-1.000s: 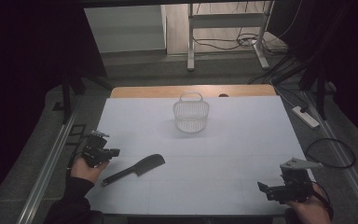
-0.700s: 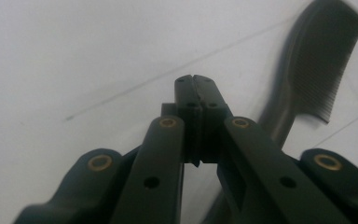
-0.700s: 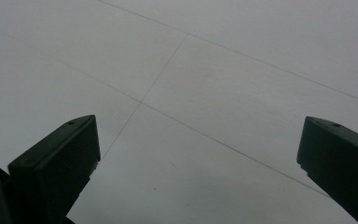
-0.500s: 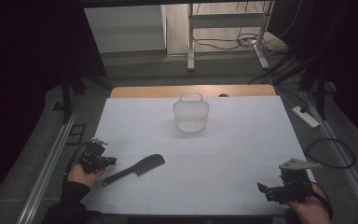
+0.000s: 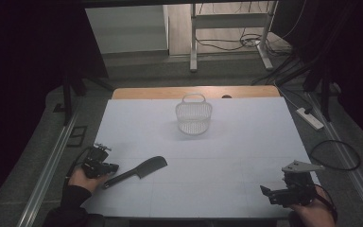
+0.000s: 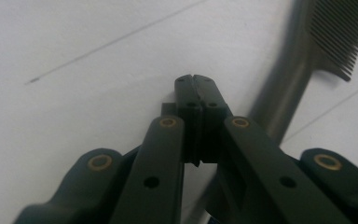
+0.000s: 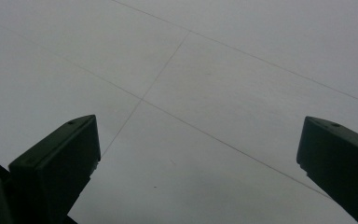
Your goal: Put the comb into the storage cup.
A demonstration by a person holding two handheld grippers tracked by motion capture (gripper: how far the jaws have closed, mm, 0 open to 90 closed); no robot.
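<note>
On the white table [image 5: 217, 156] the black comb [image 5: 137, 171] looks light, stiff, flat; take its handle. Your left gripper [image 6: 196, 84] is closed empty, right gripper [image 7: 198, 154] gapes wide.

A black comb [image 5: 135, 172] lies on the white table [image 5: 246, 142] near a white wire-mesh basket [image 5: 194, 117].

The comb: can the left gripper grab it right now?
Probably not yet. The left gripper sits just beside the comb with nothing between them, but its jaws are shut, so it would need to open first.
</note>
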